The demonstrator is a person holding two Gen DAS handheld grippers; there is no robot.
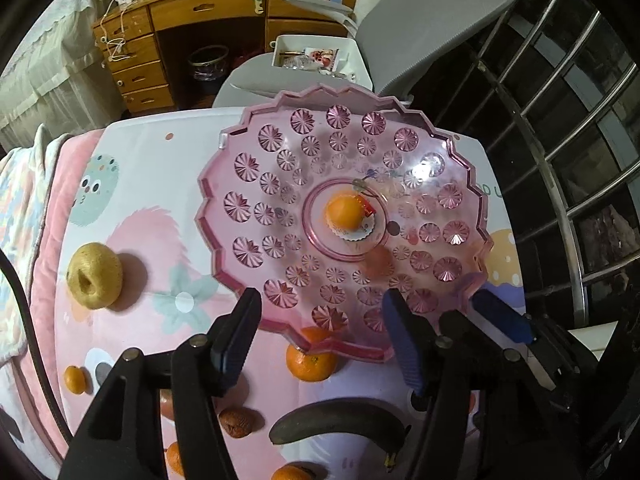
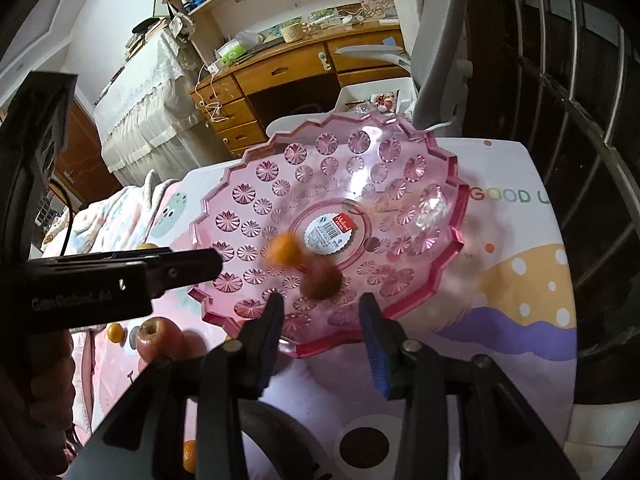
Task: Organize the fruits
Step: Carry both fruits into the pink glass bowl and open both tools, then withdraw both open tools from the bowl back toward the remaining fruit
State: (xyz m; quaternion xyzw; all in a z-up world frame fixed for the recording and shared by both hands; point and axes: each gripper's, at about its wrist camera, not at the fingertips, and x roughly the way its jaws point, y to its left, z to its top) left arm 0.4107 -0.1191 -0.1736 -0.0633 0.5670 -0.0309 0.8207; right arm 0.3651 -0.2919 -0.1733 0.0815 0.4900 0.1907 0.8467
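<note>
A pink cut-glass fruit plate (image 1: pixel 256 176) (image 2: pixel 248 216) stands on the patterned table. A small orange (image 1: pixel 344 212) lies at its centre; in the right wrist view it is a blur (image 2: pixel 285 251) beside a blurred brown fruit (image 2: pixel 322 280) just in front of my right gripper. My left gripper (image 1: pixel 322 334) is open and empty over the plate's near rim. My right gripper (image 2: pixel 320 322) is open and empty over the near rim too. On the table lie a yellow pear (image 1: pixel 95 276), an orange (image 1: pixel 312 356), a dark banana (image 1: pixel 336 420), a red apple (image 2: pixel 158 338) and several small fruits.
The right gripper's blue finger (image 1: pixel 500 316) shows at the plate's right edge. The left gripper's body (image 2: pixel 120 280) crosses the left side. A grey chair (image 1: pixel 420 20) and wooden desk (image 1: pixel 208 12) stand behind the table. A metal railing (image 1: pixel 568 160) runs along the right.
</note>
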